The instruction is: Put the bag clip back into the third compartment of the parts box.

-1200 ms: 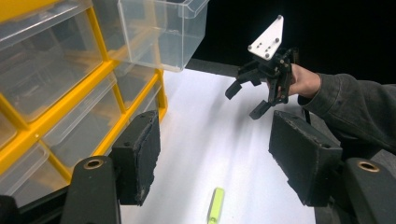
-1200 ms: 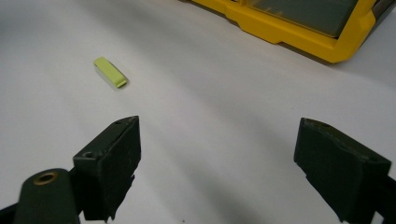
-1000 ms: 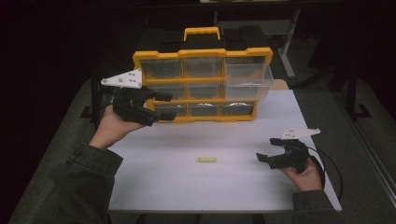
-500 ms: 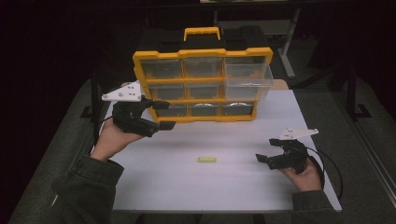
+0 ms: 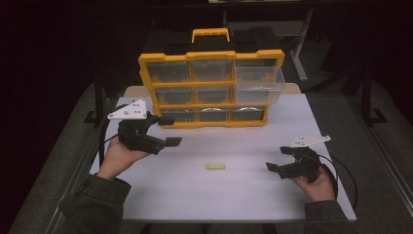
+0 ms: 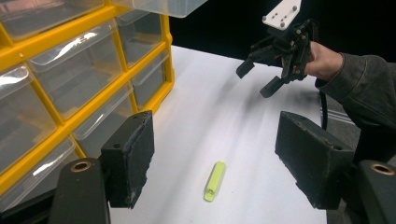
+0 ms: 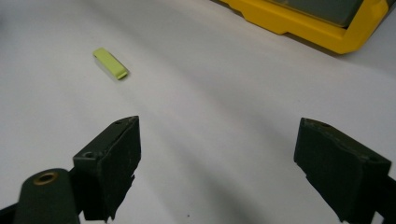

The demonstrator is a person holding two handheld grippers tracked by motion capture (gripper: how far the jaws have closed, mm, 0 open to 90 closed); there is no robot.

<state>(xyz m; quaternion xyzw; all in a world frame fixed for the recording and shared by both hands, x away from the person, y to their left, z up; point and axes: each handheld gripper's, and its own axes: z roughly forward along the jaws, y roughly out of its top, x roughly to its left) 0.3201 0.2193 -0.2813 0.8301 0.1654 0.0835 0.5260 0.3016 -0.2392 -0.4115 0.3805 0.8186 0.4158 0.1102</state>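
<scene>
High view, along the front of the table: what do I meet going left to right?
left gripper → small yellow-green piece lying flat on the white table → right gripper.

black two-fingered left gripper point(image 5: 165, 131) and right gripper point(image 5: 278, 158), white three-cornered plates, black cables, dark olive sleeves
</scene>
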